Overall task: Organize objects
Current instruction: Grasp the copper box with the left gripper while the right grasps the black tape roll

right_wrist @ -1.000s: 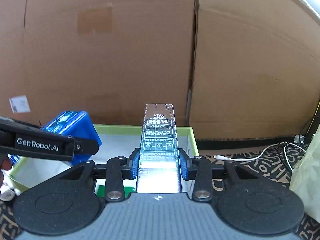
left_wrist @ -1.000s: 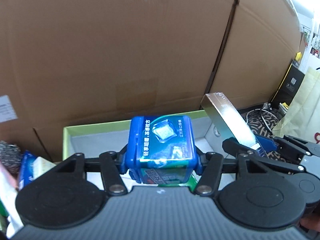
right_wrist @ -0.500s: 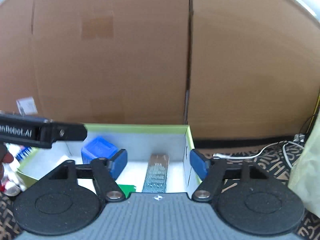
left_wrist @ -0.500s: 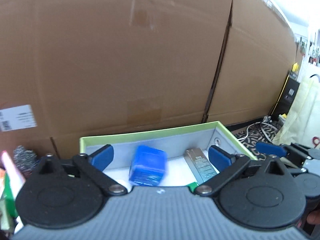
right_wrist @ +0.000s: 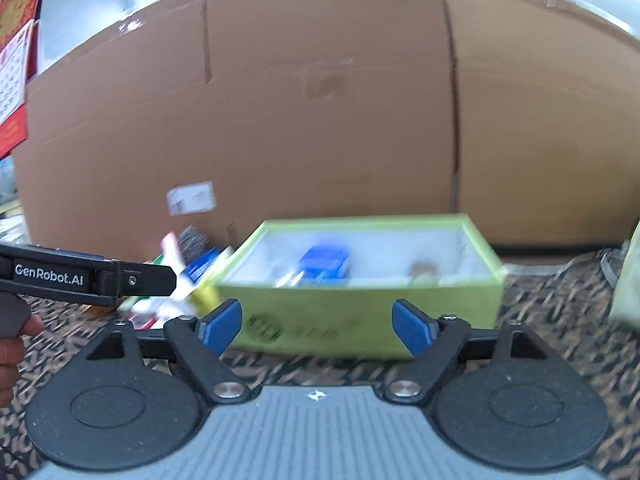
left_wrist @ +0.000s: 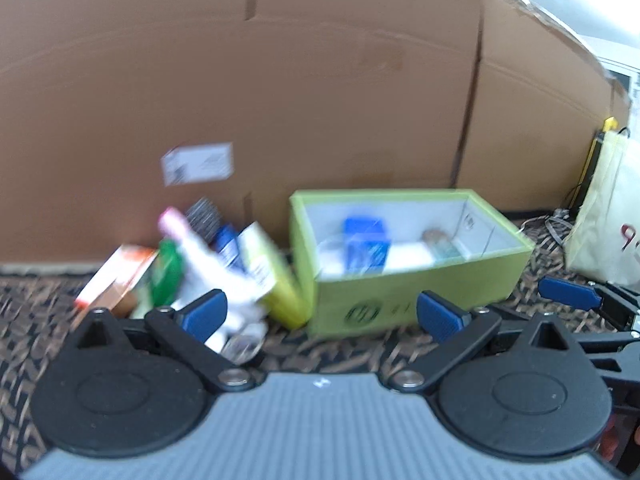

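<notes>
Blue box [left_wrist: 366, 245] lies inside green bin [left_wrist: 404, 300]

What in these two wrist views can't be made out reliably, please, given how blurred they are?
- Item beside the blue box in the green box: left wrist view, motion blur smears it; identity unclear.
- Pile of packages left of the green box: blur and the left gripper finger hide parts.
- Green box logo text: right wrist view, too blurred to read.
- Right gripper: open, empty.
</notes>
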Action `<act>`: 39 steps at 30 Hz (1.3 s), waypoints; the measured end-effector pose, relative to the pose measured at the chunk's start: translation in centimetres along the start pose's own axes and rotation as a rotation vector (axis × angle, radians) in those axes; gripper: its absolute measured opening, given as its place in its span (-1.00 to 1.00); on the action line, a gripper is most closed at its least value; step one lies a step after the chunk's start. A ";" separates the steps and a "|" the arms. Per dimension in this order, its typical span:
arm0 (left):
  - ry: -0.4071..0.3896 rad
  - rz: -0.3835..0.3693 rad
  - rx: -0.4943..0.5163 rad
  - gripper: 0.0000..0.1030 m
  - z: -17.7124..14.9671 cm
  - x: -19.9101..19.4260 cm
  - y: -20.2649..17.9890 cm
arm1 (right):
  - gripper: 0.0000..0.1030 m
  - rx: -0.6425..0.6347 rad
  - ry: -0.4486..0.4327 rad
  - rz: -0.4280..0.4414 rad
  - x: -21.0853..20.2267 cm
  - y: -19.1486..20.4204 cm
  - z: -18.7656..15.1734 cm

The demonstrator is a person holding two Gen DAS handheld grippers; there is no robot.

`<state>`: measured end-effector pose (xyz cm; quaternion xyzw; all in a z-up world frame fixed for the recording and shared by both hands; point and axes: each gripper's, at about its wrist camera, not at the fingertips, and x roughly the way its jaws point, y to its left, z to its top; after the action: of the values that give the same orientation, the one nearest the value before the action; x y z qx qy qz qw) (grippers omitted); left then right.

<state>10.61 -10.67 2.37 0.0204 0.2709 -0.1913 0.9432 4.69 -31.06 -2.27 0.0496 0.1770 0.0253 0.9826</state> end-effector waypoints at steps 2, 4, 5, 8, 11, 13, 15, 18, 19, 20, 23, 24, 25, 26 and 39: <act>0.026 0.019 -0.027 1.00 -1.6 -0.9 1.5 | 0.66 0.013 0.035 0.033 -0.8 1.6 -0.6; 0.043 0.055 -0.060 1.00 -3.1 -1.7 3.1 | 0.66 0.021 0.069 0.066 -0.8 2.9 -2.2; 0.050 0.076 -0.071 1.00 -3.7 -2.0 3.8 | 0.66 0.021 0.087 0.076 0.2 3.3 -2.6; 0.077 0.136 -0.092 1.00 -5.5 -2.4 6.0 | 0.66 0.032 0.144 0.096 1.4 5.1 -4.4; 0.097 0.174 -0.120 1.00 -6.8 -2.7 8.3 | 0.66 0.034 0.193 0.134 2.3 6.8 -5.5; 0.106 0.192 -0.145 1.00 -7.3 -3.0 10.0 | 0.66 0.007 0.208 0.147 3.0 8.1 -5.6; 0.095 0.219 -0.173 1.00 -7.4 -3.1 11.8 | 0.66 -0.022 0.197 0.160 3.6 9.6 -5.2; 0.065 0.275 -0.209 1.00 -7.0 -3.2 14.4 | 0.66 -0.047 0.179 0.172 4.6 11.4 -4.6; 0.060 0.287 -0.220 1.00 -6.8 -2.9 15.3 | 0.64 -0.060 0.177 0.171 5.2 12.0 -4.5; 0.055 0.290 -0.228 1.00 -6.5 -2.5 16.1 | 0.63 -0.074 0.181 0.165 5.6 12.5 -4.3; 0.039 0.299 -0.211 1.00 -5.7 -1.2 17.9 | 0.54 -0.119 0.210 0.156 7.3 13.9 -4.2; 0.033 0.299 -0.190 1.00 -5.3 -0.7 18.4 | 0.54 -0.127 0.218 0.155 7.8 14.2 -4.0; 0.025 0.296 -0.169 1.00 -5.0 0.0 18.8 | 0.53 -0.134 0.221 0.154 8.3 14.4 -3.9; 0.018 0.292 -0.148 1.00 -4.6 0.6 19.2 | 0.51 -0.144 0.222 0.152 8.8 14.7 -3.8; 0.065 0.215 0.093 0.44 -2.7 7.8 19.7 | 0.36 -0.209 0.249 0.115 14.1 15.4 -2.7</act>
<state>22.65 5.22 -5.22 0.0991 0.2883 -0.1008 0.9471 16.43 -14.57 -8.06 -0.0462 0.2906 0.1055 0.9499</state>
